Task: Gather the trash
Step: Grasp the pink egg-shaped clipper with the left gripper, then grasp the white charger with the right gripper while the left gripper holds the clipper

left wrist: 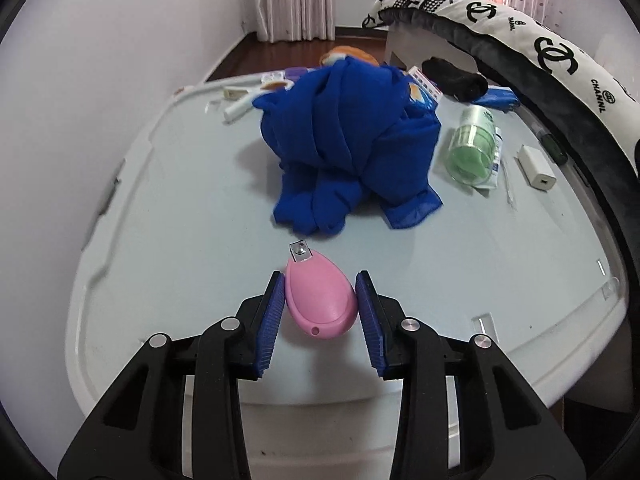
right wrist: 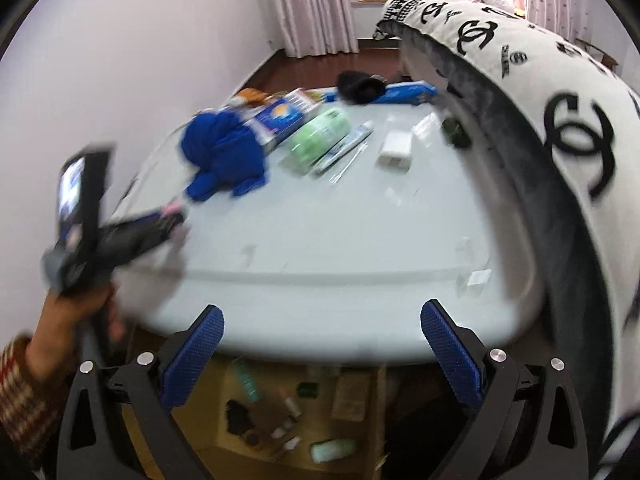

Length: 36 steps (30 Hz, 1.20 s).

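Observation:
A pink nail clipper [left wrist: 320,300] with a metal tip lies on the pale glass table [left wrist: 192,240] near its front edge. My left gripper [left wrist: 320,280] has its blue pads pressed on both sides of the clipper. In the blurred right wrist view, that left gripper [right wrist: 172,216] is at the left with a hand [right wrist: 60,320] holding it. My right gripper [right wrist: 322,312] stands wide open and empty over the table's front edge. Below it sits a cardboard box [right wrist: 208,420] holding several small discarded items.
A crumpled blue cloth [left wrist: 348,136] fills the table's middle. To its right lie a green roll [left wrist: 472,148], a tube and a white charger [left wrist: 536,166]. Boxes and a black item [left wrist: 456,78] line the far edge. A black-and-white cushion [left wrist: 560,52] overhangs the right side.

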Available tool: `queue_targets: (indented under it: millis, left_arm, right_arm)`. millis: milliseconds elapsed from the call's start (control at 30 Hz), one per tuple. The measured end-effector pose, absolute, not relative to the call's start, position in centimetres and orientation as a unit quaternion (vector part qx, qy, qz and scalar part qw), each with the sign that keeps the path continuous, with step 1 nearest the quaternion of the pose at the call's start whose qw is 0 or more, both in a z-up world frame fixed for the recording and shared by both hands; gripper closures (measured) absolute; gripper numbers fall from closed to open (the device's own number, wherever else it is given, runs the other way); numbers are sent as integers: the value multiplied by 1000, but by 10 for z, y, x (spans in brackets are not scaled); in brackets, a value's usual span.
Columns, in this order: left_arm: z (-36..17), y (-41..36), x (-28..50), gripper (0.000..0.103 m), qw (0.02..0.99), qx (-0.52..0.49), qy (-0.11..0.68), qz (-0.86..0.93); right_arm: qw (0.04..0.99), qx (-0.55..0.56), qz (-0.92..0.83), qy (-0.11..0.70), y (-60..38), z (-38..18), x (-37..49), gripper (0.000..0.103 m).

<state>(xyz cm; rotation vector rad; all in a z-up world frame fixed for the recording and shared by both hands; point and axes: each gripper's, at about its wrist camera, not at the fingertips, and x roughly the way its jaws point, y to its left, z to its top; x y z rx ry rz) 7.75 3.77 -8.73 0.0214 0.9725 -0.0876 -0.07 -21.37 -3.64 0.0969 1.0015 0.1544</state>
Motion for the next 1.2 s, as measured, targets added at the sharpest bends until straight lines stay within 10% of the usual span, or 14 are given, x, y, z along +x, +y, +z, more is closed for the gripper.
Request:
queue_targets:
  millis: [467,533,600,1200]
  left_arm:
    - [-76,19,64,67,885,29,454,-97]
    - [-74,22,63,67,886,26,453,-97]
    - [-72,24,63,67,887,24,451,-97]
    - [-53,21,47,67,896,25,427,-116]
  right_arm:
    - [855,43,-30,517,-253,-96,216,23]
    - [850,21,-37,525,-250,-108,226,59]
    - [845,10,-36,533,-248,-117,230,63]
    - [882,-14,36,470,-236,-33,92,63]
